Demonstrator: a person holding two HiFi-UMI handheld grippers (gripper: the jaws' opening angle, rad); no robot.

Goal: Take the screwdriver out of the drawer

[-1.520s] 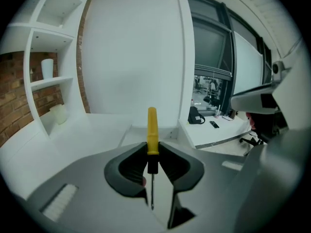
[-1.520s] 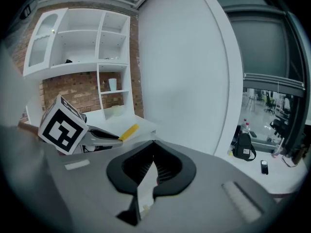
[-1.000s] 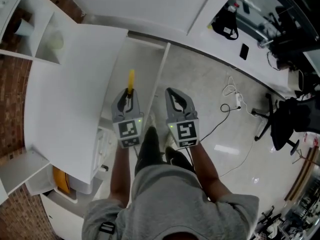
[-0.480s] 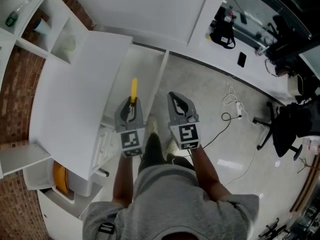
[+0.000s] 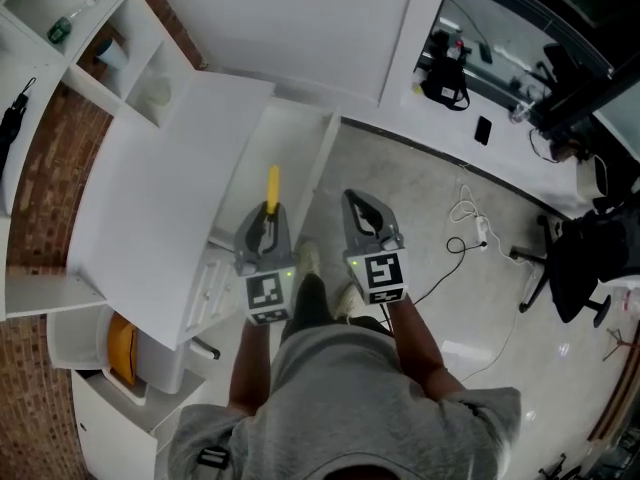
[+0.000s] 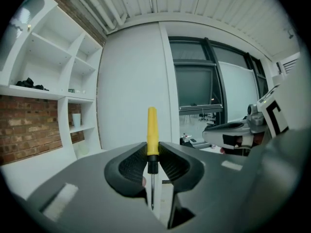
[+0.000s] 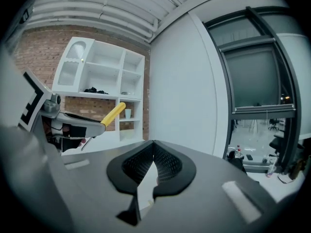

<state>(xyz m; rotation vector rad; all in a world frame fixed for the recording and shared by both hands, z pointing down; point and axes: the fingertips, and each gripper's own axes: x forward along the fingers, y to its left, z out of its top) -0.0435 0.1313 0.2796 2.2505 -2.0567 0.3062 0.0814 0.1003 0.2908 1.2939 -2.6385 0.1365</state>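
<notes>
My left gripper [image 5: 267, 220] [image 6: 152, 152] is shut on the screwdriver [image 5: 272, 189] [image 6: 152, 132]. Its yellow handle sticks up past the jaw tips, and its thin metal shaft points back down between the pads. In the head view it hangs above the open white drawer [image 5: 262, 160] beside the white counter. My right gripper [image 5: 364, 216] [image 7: 153, 152] is shut with nothing in it, held level just to the right of the left one. The screwdriver's handle [image 7: 112, 114] also shows at the left of the right gripper view.
A white counter [image 5: 140, 218] runs along the left, with open white shelving [image 5: 80, 38] against a brick wall. A cable [image 5: 462, 208] and an office chair [image 5: 575, 248] are on the floor to the right. A yellow thing [image 5: 121, 348] lies in a lower bin.
Both grippers have risen and come back towards me with the screwdriver still held in the left one. The drawer and counter now sit lower and farther below them.
</notes>
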